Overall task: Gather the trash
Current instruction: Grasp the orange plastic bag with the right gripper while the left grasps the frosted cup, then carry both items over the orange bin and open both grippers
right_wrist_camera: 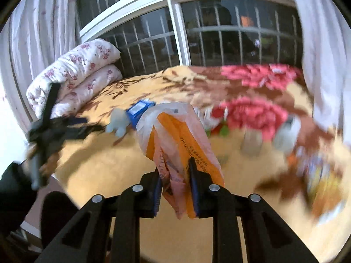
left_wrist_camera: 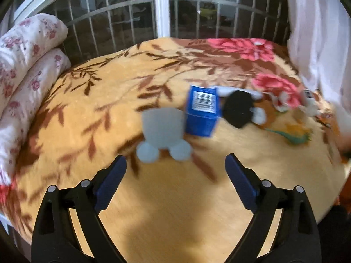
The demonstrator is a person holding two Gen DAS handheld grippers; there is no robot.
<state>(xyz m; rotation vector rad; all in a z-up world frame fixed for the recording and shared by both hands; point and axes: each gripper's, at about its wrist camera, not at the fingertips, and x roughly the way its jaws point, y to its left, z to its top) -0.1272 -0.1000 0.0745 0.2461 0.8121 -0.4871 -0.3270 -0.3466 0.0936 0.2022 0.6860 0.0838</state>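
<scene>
A crumpled orange-and-white plastic bag point(right_wrist_camera: 175, 135) stands up, pinched at its base; a blue carton point(left_wrist_camera: 203, 109) sits upright on the bed.

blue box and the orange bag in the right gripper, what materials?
Blue box: likely printed cardboard, flat faces, crisp edges, barcode label. Orange bag: looks like thin glossy plastic film, translucent where it crinkles, pinched in the right gripper. Blur leaves both uncertain.

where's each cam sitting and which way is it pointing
Left wrist: rides the open left tool, looking down across the bed at a blue carton.
Right wrist: rides the right tool, shut on an orange plastic bag; the left tool also shows.
Shared: blue carton, floral blanket, barred window.
</scene>
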